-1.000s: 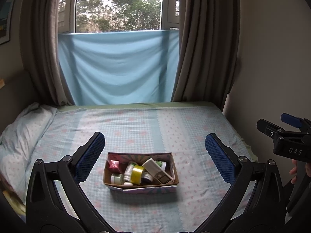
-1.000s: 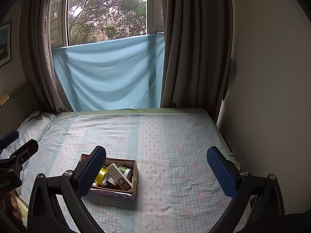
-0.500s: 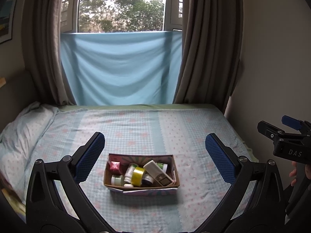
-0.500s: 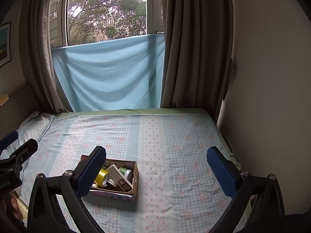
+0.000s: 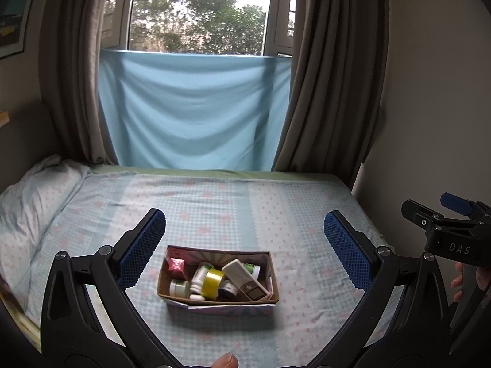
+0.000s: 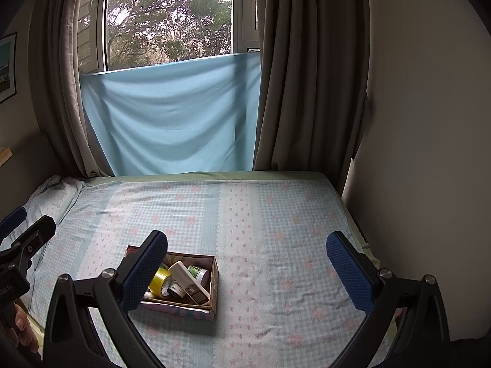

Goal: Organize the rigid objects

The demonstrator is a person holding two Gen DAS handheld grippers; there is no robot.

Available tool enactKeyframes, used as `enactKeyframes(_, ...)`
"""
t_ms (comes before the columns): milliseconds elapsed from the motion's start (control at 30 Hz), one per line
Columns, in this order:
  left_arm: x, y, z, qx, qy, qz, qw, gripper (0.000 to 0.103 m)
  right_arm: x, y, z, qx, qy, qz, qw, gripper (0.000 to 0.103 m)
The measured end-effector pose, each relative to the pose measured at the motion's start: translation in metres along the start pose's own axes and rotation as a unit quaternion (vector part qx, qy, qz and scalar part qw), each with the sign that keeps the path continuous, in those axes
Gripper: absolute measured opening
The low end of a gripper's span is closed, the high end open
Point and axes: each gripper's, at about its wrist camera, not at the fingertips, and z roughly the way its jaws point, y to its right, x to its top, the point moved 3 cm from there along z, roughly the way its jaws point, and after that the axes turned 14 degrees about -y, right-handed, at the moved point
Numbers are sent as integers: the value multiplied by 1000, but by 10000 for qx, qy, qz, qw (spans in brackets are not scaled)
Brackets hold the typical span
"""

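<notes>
Both my left gripper [image 5: 244,251] and right gripper [image 6: 247,271] hang wide and empty above the bed [image 5: 307,214], every small item I see already heaped in the cardboard box [image 5: 218,301] nearby, nothing loose outside.

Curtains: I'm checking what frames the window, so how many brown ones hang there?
2. One brown curtain hangs left of the window, the other curtain right of it; a blue sheet spans the gap between them.
</notes>
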Motion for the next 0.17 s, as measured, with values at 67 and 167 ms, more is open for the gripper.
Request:
enactKeyframes(67,-1,-1,1,7,27,-10,10000,103,0,-1,1,0,-2,-5,10000,103)
enactKeyframes(167,-1,-1,0,46,92,29,9999,103,1,-2,2,3,-20,3,10000,103)
